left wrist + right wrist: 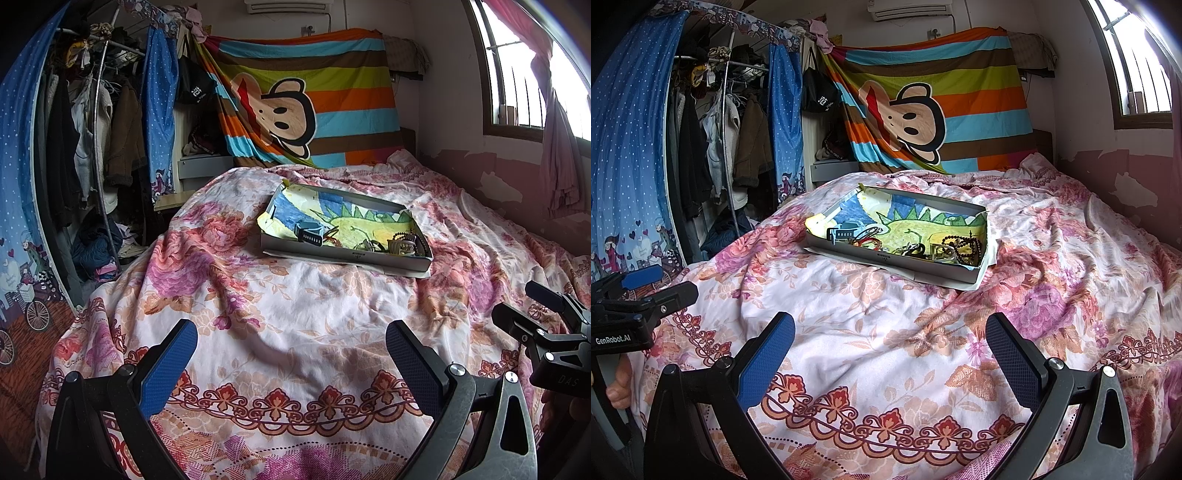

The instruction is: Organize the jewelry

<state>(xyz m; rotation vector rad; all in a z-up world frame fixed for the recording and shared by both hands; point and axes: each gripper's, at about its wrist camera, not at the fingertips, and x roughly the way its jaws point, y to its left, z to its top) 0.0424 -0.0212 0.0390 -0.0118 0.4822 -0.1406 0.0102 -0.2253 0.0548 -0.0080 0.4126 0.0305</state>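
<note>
Left gripper spread wide, holding nothing, above the floral bed cover | right gripper likewise wide apart and empty | jewelry heaped in the near end of a shallow grey box on the bed, well ahead of both | brown bead string at its right corner

Under the wide-apart jaws of the left gripper lies a soft cloth bedspread, matt and crumpled. Its finger pads are blue and bumpy, maybe rubber, on dull black arms with shiny metal screws. The right gripper looks the same. Far ahead of both jaws sits a flat box of smooth grey card, lined with crayoned paper. In it lie dark, shiny beads. Beyond it hangs a striped cloth.
</note>
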